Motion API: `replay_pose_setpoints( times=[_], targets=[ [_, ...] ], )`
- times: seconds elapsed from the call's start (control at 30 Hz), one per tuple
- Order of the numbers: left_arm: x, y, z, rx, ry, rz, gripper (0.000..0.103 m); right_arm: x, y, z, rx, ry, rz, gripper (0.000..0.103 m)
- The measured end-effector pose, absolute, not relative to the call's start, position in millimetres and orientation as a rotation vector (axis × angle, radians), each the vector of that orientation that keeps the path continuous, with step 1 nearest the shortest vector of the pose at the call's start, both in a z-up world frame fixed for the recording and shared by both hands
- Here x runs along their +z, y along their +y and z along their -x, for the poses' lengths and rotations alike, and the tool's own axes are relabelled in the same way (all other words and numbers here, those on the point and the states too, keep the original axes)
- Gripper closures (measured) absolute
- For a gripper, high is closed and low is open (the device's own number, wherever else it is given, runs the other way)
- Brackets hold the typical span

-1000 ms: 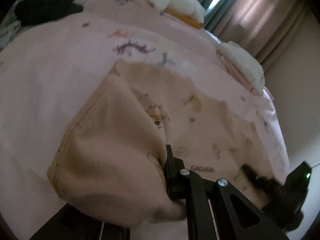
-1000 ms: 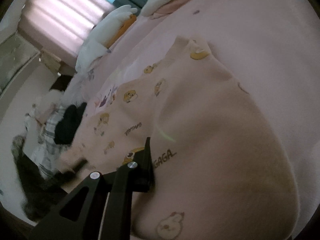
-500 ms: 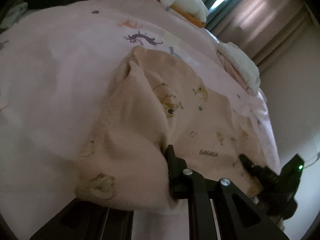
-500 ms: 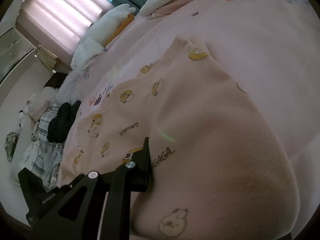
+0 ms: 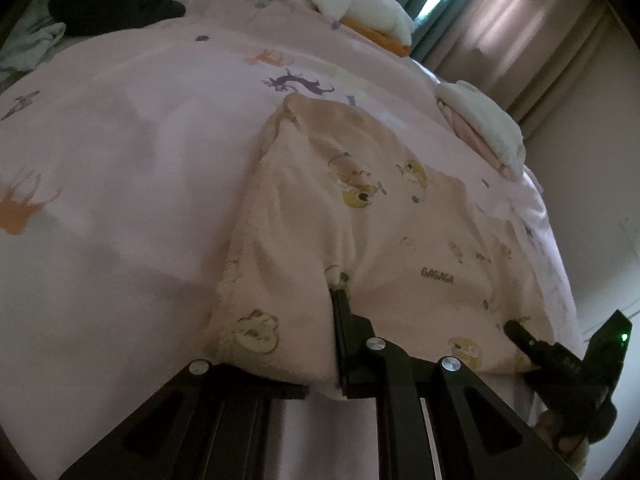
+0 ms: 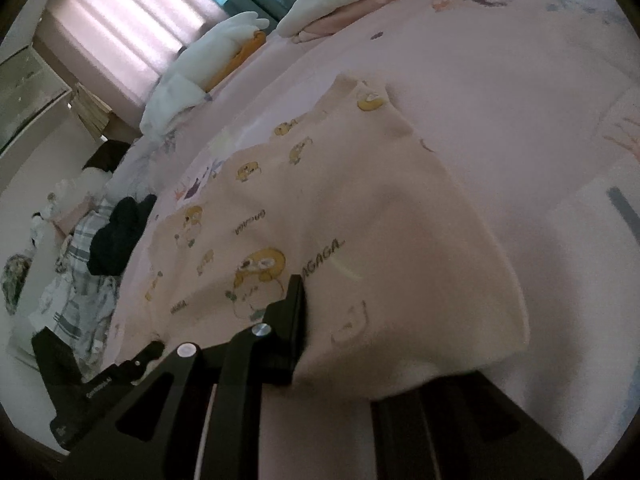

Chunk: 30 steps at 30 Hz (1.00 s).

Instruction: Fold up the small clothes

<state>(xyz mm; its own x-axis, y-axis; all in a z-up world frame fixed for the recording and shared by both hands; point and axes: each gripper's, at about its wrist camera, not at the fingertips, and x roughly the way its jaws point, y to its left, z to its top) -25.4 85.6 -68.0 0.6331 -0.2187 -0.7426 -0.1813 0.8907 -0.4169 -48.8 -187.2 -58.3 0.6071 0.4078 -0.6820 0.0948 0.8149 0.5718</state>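
Note:
A small cream garment (image 5: 400,248) printed with yellow cartoon animals and the word GAGAGA lies spread on a pink bedsheet (image 5: 120,128). My left gripper (image 5: 332,344) is shut on the garment's near left edge, and the cloth drapes over its left finger. My right gripper (image 6: 320,344) is shut on the near right edge of the same garment (image 6: 360,208), and cloth covers its right finger. The right gripper also shows at the lower right of the left wrist view (image 5: 560,360). The left gripper shows at the lower left of the right wrist view (image 6: 100,380).
A black garment (image 5: 116,0) and plaid clothes (image 6: 80,288) lie at the bed's left side. White and orange pillows (image 5: 360,12) and a folded white-pink pile (image 5: 484,128) sit at the far side. Curtains (image 5: 520,20) hang behind the bed.
Both grippers have carried the held near edge down towards the bed. The raised fold has flattened, and the garment now lies more spread out on the sheet.

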Motion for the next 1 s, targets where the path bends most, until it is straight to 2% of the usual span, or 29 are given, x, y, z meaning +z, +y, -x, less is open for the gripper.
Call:
replay_pose_setpoints(
  times=[0.63,0.77,0.83,1.0],
  targets=[
    [-65,97,61,0.013,0.867,0.394,0.089,-52,-187,95,0.15,0.882,-0.487,0.096],
    [-66,103,68,0.016,0.862,0.407,0.089,-53,-190,102,0.141,0.88,-0.498,0.097],
    [-67,106,69,0.015,0.867,0.425,0.089,-55,-191,105,0.126,0.883,-0.506,0.103],
    [-66,114,71,0.011,0.874,0.466,0.09,-57,-196,109,0.126,0.881,-0.539,0.103]
  ],
)
